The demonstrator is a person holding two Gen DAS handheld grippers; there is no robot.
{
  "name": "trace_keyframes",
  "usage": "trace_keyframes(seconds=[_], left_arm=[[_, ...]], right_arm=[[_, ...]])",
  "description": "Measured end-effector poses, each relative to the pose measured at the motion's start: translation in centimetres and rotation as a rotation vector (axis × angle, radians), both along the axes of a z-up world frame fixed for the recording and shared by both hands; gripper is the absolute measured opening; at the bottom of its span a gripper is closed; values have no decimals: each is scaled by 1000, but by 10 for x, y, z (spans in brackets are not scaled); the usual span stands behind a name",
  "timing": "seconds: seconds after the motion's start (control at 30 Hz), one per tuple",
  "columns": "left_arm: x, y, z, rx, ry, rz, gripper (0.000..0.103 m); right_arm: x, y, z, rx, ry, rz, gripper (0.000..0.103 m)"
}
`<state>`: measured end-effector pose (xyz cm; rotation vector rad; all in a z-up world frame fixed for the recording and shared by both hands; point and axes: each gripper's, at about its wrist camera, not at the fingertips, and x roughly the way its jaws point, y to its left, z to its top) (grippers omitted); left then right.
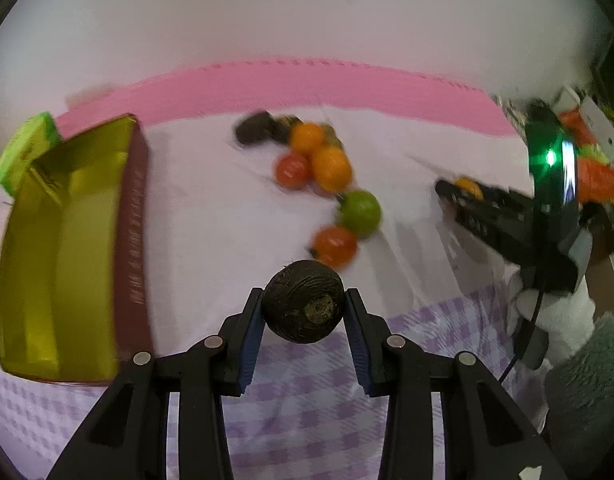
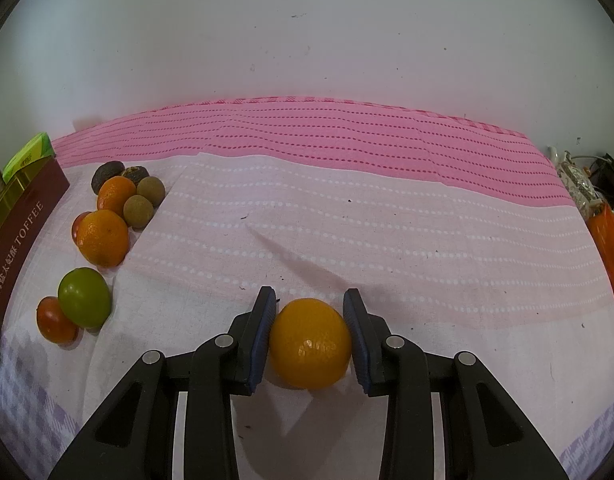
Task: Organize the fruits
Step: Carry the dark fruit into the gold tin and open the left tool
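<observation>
My left gripper (image 1: 303, 296) is shut on a dark brown round fruit (image 1: 303, 306), held above the cloth. Beyond it lie a red tomato (image 1: 335, 245), a green fruit (image 1: 360, 213), two oranges (image 1: 331, 169) and more dark fruits (image 1: 254, 128). A gold-lined toffee tin (image 1: 59, 248) stands open at the left. My right gripper (image 2: 310, 300) is shut on a small orange (image 2: 310, 343) just above the cloth; it also shows far right in the left wrist view (image 1: 469, 192). The fruit pile (image 2: 103, 236) sits at the left of the right wrist view.
A green box (image 1: 25, 148) lies behind the tin. The tin's maroon side (image 2: 19, 240) reads TOFFEE. Orange bags (image 2: 613, 248) and clutter sit past the cloth's right edge. A white wall backs the pink-and-white cloth (image 2: 347, 220).
</observation>
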<state>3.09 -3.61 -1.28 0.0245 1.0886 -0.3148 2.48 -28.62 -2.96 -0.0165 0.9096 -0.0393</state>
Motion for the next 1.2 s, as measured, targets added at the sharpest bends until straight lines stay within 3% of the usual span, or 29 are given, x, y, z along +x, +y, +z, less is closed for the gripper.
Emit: trace_keyframes(seconds=[0.23, 0.77, 0.87, 0.97, 1.2], left_arm=[[11, 45, 21, 31, -54, 94, 36], [26, 157, -7, 114, -11, 344, 36], [27, 166, -15, 117, 3, 356, 36], [27, 169, -20, 121, 14, 360, 36], [28, 174, -32, 117, 37, 365, 36]], right_arm=[[0, 1, 0, -4, 0, 0, 37], [-6, -1, 0, 11, 2, -8, 38], [-7, -1, 0, 25, 4, 4, 44], [-8, 5, -1, 13, 10, 28, 56], [-10, 6, -1, 12, 14, 24, 58]])
